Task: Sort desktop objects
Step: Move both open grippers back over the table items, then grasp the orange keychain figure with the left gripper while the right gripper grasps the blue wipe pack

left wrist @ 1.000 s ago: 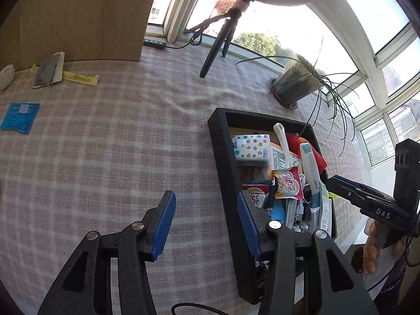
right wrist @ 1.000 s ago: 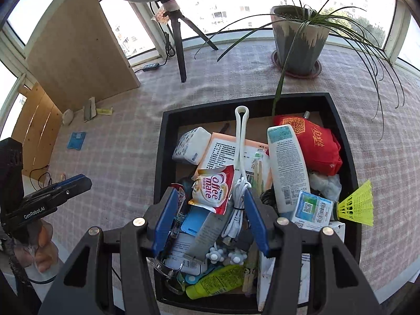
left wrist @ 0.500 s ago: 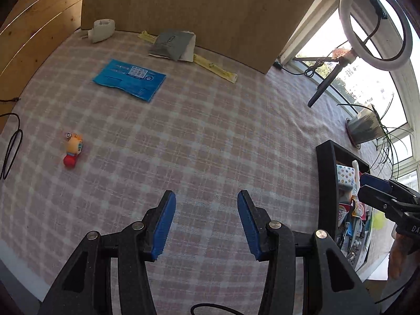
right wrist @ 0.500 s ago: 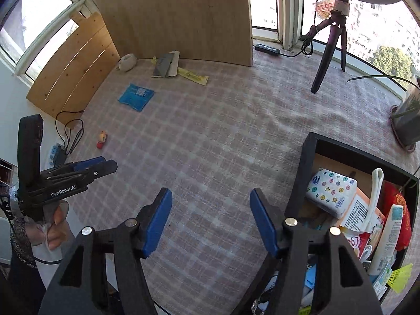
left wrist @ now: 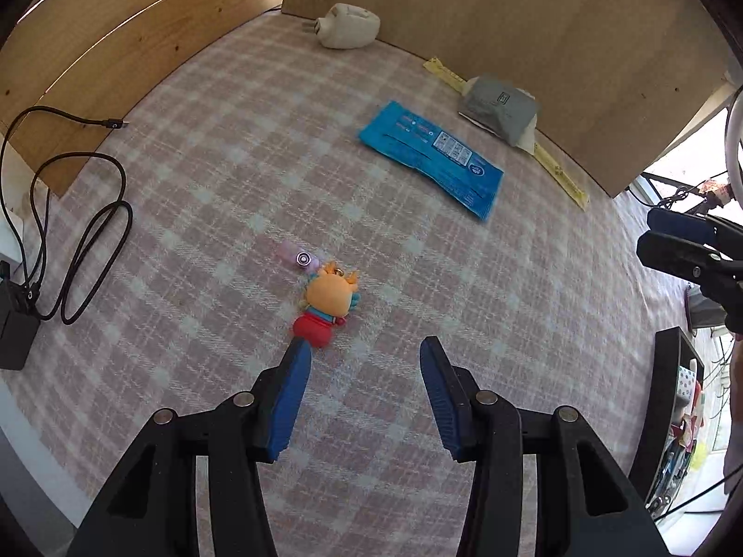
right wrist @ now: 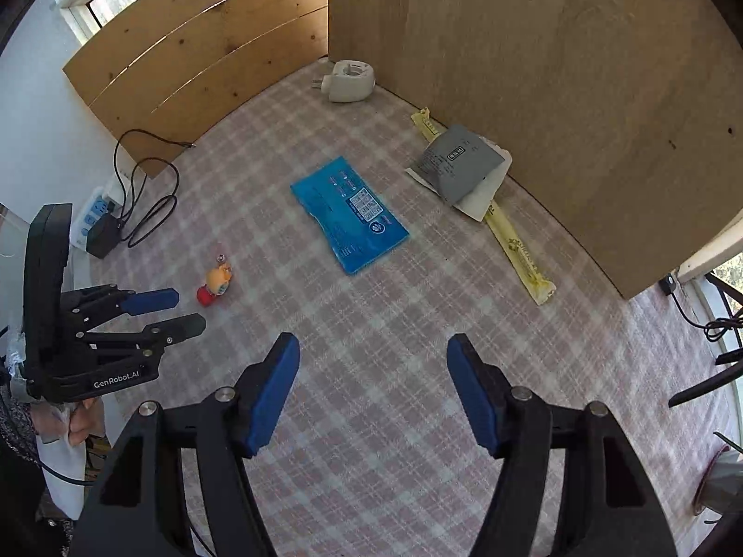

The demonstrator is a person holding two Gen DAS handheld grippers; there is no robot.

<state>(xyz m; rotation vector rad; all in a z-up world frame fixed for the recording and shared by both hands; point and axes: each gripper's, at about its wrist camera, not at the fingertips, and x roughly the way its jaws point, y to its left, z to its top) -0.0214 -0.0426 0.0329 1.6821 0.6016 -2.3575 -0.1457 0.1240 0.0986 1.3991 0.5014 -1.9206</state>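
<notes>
A small toy figure (left wrist: 326,310) with an orange head and red base lies on the checked cloth, just ahead of my left gripper (left wrist: 362,357), which is open and empty. A small pink piece (left wrist: 298,255) lies beside the toy. The toy also shows in the right wrist view (right wrist: 214,282). A blue flat packet (right wrist: 349,214) lies ahead of my right gripper (right wrist: 374,355), which is open and empty above the cloth. The left gripper (right wrist: 179,311) shows at the left of the right wrist view.
A grey pouch (right wrist: 459,167) on white paper, a long yellow sachet (right wrist: 520,250) and a white plug adapter (right wrist: 348,81) lie by the wooden boards (right wrist: 534,55). A black cable and charger (left wrist: 28,297) lie far left. The black bin's wall (left wrist: 664,394) is at right.
Both grippers have swung left, away from the full black bin, toward the wooden corner. The toy figure now lies just in front of my left gripper. Both stayed open.
</notes>
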